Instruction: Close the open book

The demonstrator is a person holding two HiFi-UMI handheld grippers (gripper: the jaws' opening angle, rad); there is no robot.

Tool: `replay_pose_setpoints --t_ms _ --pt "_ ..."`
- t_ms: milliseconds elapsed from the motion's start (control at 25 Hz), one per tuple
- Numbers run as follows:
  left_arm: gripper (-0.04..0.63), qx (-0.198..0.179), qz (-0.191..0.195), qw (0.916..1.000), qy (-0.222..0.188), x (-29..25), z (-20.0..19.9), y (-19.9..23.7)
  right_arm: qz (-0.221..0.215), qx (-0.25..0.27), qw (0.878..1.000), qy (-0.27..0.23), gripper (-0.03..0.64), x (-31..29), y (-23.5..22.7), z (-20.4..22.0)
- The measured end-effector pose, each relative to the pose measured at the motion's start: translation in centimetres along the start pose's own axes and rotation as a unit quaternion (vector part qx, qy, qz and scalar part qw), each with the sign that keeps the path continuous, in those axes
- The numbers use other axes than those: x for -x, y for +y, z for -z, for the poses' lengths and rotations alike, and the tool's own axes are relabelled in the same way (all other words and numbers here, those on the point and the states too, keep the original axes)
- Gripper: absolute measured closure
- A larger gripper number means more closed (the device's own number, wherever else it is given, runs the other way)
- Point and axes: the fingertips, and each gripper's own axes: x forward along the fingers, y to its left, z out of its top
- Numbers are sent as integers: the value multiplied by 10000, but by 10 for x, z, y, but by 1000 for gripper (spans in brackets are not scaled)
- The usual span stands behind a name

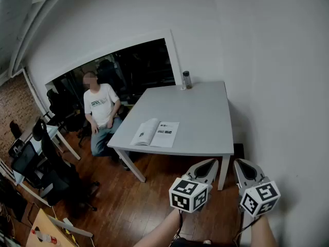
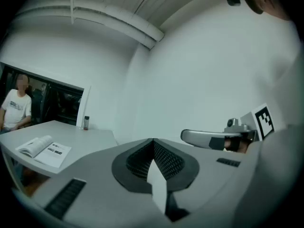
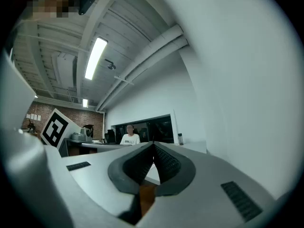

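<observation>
Book lies open near the front edge of the grey surface; left tongs and right tongs, both closed and empty, hover well short of it.

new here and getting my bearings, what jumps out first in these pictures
An open book lies flat near the front edge of a pale table, with a bottle at its far edge. A person sits at the table's left, and the left tool and right tool hang shut low in the head view, short of the table.
</observation>
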Motion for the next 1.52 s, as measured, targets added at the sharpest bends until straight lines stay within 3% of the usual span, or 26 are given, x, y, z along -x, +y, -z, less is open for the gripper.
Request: replay_pose_setpoints --t_ms 200,400,680,920,1120,1520 --pt "591 52 -241 9996 144 14 12 16 -186 -108 9996 176 614 -8 11 20" --pt "591 122 -737 9966 342 42 29 51 -592 -212 9974 344 614 -35 37 43" --pt "591 240 -1397 9894 303 85 28 110 -1192 -156 9916 478 614 -83 81 52" --pt "591 344 -1685 9848 251 112 29 169 -1408 -108 9881 613 614 -133 115 60" --pt "591 447 -1784 9828 182 121 24 233 -1463 8 9861 790 614 -188 139 70" --pt "591 561 -1623 9851 131 134 11 339 -1247 170 9867 1028 614 -285 185 81"
